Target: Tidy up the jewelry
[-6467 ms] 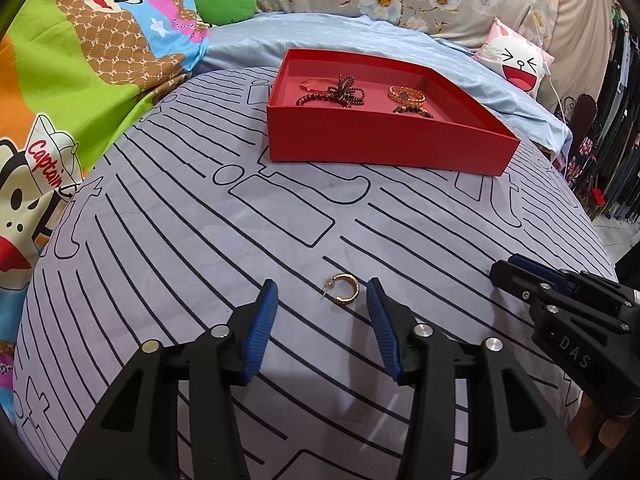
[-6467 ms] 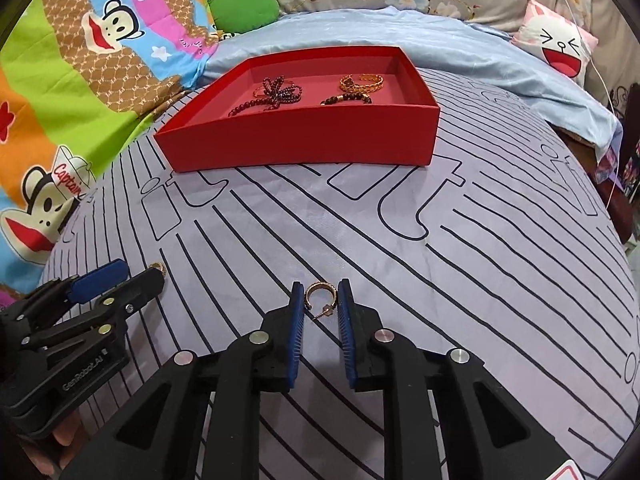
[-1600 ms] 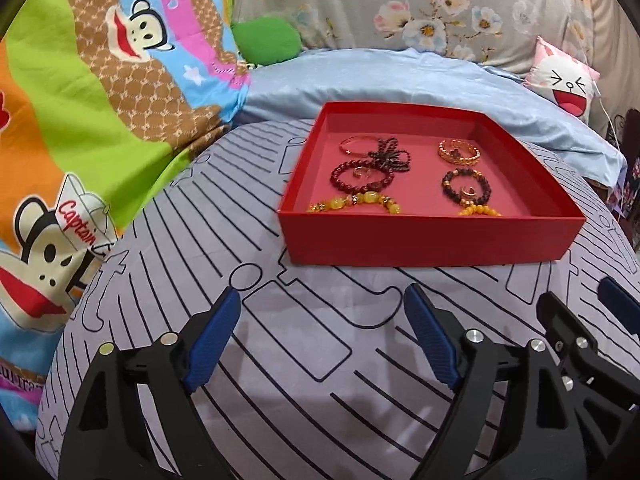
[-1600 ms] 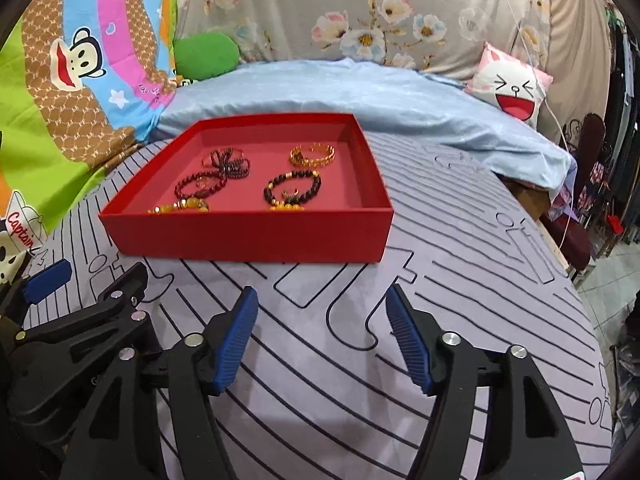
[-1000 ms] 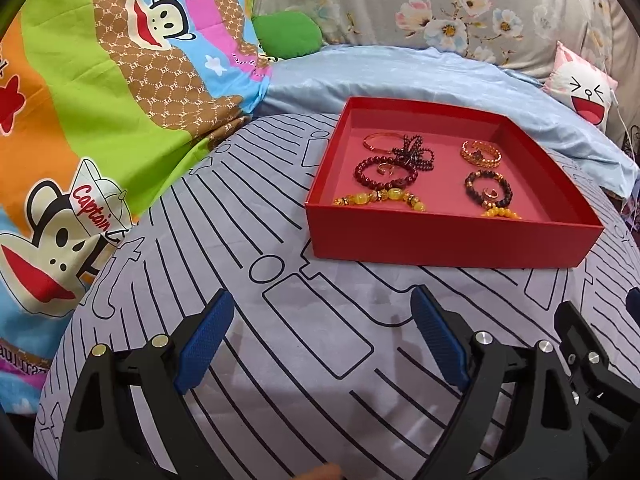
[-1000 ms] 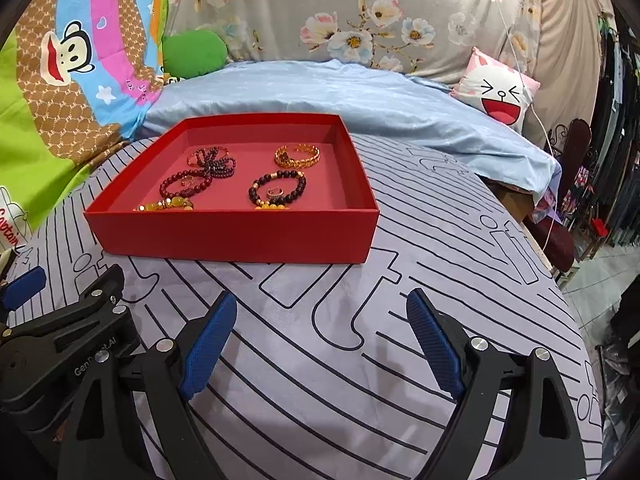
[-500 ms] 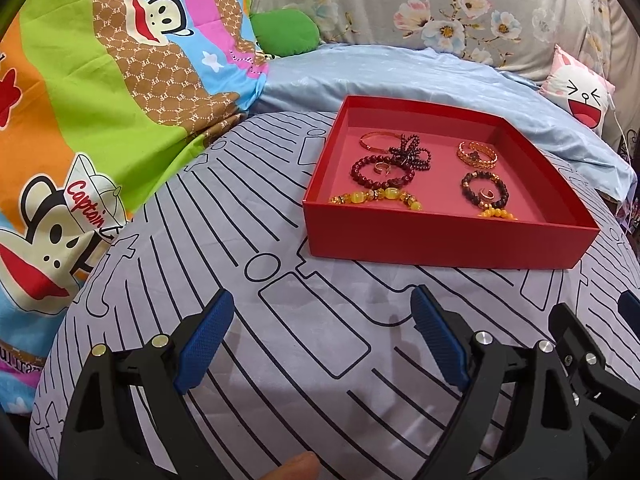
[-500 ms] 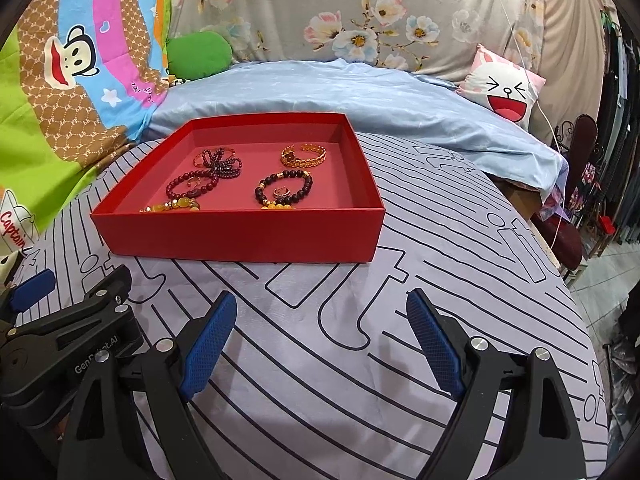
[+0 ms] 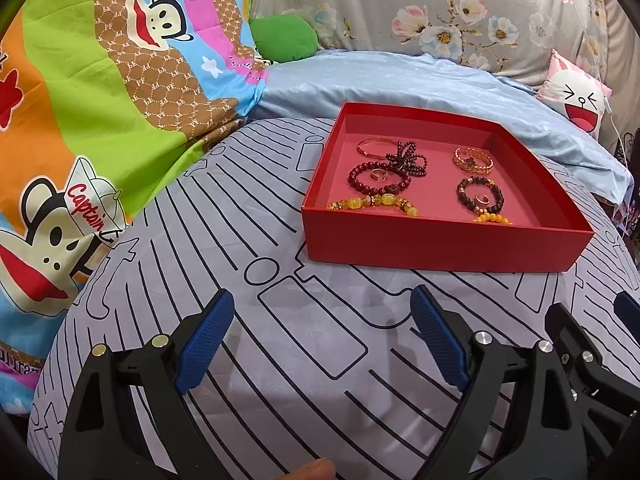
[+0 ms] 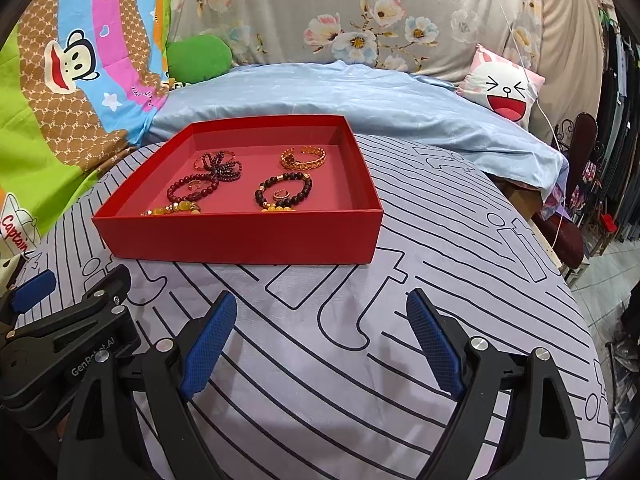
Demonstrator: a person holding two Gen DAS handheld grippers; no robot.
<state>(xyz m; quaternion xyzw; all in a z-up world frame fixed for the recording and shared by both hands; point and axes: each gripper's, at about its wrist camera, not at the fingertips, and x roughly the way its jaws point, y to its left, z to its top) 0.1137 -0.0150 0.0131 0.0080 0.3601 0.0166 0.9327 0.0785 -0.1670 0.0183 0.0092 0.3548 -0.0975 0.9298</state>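
While both tools hung over the striped grey bedspread [image 9: 320,360], the red tray [image 10: 240,240] sat just beyond them with all the jewelry in it. Along its far side lay a thin gold bangle [image 9: 370,145] touching a dark beaded knot [image 9: 406,160], and a gold chain cuff [image 10: 303,158] apart to the right. Nearer sat a dark red bead bracelet [image 9: 378,180] ringed around a small gold ring, and a black bead bracelet [image 10: 285,192] around another. Yellow beads [image 9: 374,203] lay against the near wall, partly hidden by it. The left gripper [image 9: 320,340] and right gripper [image 10: 320,340] stood spread wide, pinching nothing, side by side short of the tray.
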